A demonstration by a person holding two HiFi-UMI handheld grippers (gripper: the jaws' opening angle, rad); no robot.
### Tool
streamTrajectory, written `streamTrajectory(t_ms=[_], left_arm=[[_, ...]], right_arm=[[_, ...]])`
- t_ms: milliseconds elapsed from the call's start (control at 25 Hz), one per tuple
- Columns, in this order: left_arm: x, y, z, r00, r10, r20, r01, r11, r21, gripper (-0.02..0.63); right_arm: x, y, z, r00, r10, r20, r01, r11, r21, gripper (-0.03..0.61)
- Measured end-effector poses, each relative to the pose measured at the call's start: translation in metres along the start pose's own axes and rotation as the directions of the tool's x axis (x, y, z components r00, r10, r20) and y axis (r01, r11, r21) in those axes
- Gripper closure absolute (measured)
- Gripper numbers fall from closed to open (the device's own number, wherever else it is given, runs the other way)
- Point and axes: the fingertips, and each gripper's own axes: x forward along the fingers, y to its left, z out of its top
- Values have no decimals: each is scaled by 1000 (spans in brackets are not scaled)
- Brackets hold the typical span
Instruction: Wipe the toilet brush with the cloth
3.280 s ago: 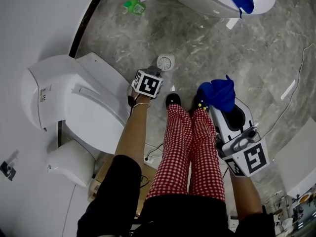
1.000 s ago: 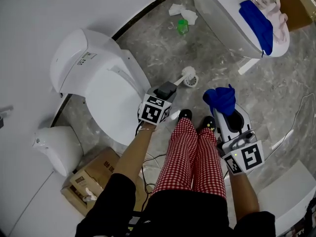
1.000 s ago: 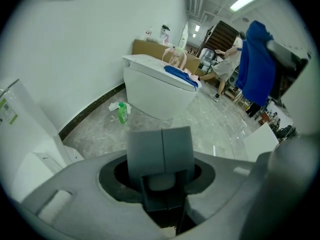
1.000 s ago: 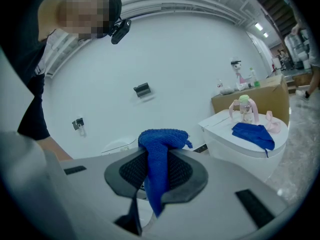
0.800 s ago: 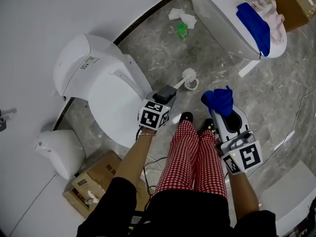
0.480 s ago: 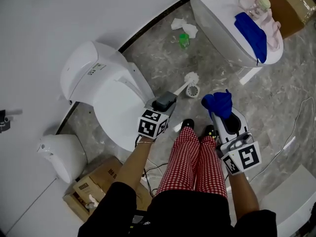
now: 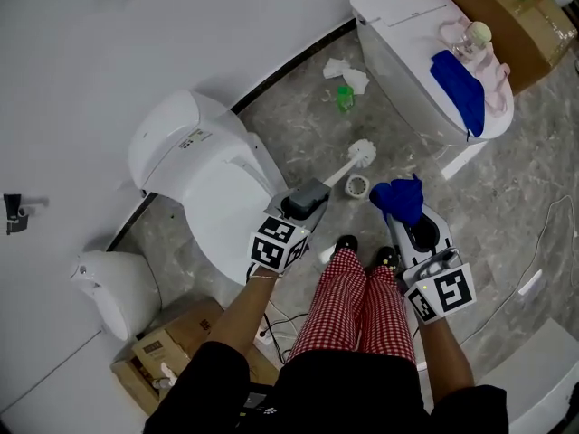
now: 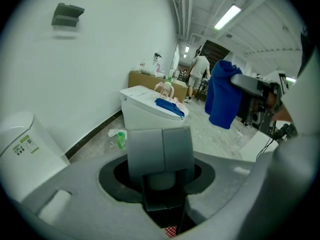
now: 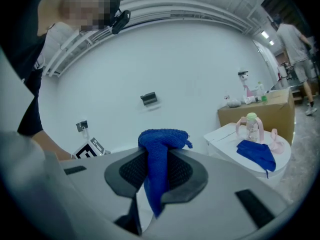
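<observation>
The white toilet brush (image 7: 360,155) hangs clear of its round holder (image 7: 358,186), which stands on the grey floor. Its handle slants down into my left gripper (image 7: 310,195), which is shut on it. In the left gripper view the grey jaws (image 8: 160,146) stand close together around a white rod, and the brush head is hidden behind them. My right gripper (image 7: 409,217) is shut on a bunched blue cloth (image 7: 398,199), just right of the brush. In the right gripper view the cloth (image 9: 159,156) hangs out between the jaws (image 9: 157,171).
A white toilet (image 7: 213,174) stands left of the brush. A second toilet (image 7: 407,34) at the top right carries another blue cloth (image 7: 457,89) and a small bottle. A green bottle (image 7: 345,98) and paper lie by the wall. Red-checked legs (image 7: 353,324) stand between the grippers.
My left gripper has risen and drawn the brush up out of its holder. The right gripper with the cloth has come up a little too.
</observation>
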Motion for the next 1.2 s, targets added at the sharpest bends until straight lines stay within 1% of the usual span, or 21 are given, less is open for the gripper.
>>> streamTrajectory(t_ms=[320,480,680,960,1200], left_arm=[[-31,-15,51,994,-17,106,16,1000,13,442],[-46,-22,76,989,-32,142,26,999,45,442],[-69,-32,102,979,-42,200,24,996,89,442],[-95,-47,136,964,-50,262,15,991,135,442],[-119,-56,168,943,-57,328,2,986,165,442]], right_arm=[[-4,-1,37,999,13,41,-12,1000,-28,500],[-2,3,56,998,26,59,-23,998,-54,500],[-2,12,78,996,42,83,-36,997,-74,500],[-6,16,107,993,53,109,-44,996,-81,500],[-5,25,140,985,71,155,-55,993,-104,500]])
